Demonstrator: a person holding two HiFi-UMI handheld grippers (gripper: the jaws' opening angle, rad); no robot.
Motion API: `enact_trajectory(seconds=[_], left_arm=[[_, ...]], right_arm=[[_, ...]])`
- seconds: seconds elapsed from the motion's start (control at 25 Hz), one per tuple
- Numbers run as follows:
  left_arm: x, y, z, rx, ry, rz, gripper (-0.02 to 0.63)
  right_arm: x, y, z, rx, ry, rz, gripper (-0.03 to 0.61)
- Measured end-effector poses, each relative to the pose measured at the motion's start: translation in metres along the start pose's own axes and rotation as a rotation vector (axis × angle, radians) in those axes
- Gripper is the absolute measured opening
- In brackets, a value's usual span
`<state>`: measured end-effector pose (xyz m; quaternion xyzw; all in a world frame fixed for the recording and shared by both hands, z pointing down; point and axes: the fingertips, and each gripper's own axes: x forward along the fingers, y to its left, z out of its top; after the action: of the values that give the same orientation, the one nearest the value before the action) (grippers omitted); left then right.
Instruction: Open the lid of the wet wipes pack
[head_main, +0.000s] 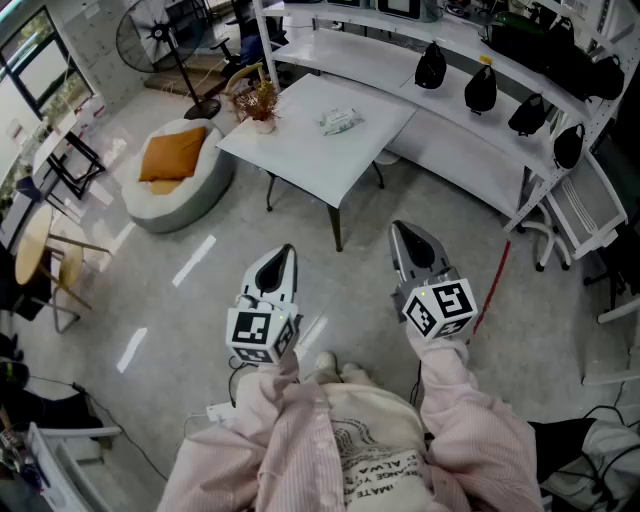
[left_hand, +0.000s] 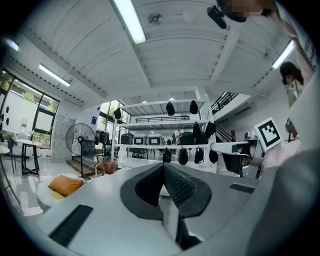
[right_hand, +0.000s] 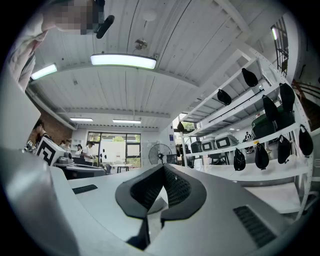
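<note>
The wet wipes pack lies on a white square table well ahead of me, small and pale, its lid down as far as I can tell. Both grippers are held close to my body, far short of the table. The left gripper points forward with its jaws together and nothing between them; in its own view the tips meet. The right gripper is likewise shut and empty, its tips touching. Neither gripper view shows the pack.
A dried plant in a pot stands at the table's left corner. A round cushion seat with an orange pillow sits left of the table. Long white shelving with black bags runs behind and to the right. A standing fan is at back left.
</note>
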<state>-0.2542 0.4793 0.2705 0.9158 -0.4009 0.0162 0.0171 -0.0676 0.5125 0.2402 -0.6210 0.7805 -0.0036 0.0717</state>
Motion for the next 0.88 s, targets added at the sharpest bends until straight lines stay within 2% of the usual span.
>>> enact_trajectory(seconds=[0.32, 0.6, 0.88], left_arm=[[-0.003, 0.007, 0.000, -0.006, -0.001, 0.039, 0.000], [-0.001, 0.002, -0.005, -0.020, 0.003, 0.045, 0.000], [0.008, 0.000, -0.010, -0.045, 0.001, 0.032, -0.001]], right_arm=[[-0.010, -0.016, -0.001, -0.005, 0.009, -0.027, -0.002], [-0.016, -0.024, -0.004, -0.015, -0.005, -0.003, -0.001], [-0.011, -0.031, -0.020, -0.029, 0.062, 0.002, 0.012]])
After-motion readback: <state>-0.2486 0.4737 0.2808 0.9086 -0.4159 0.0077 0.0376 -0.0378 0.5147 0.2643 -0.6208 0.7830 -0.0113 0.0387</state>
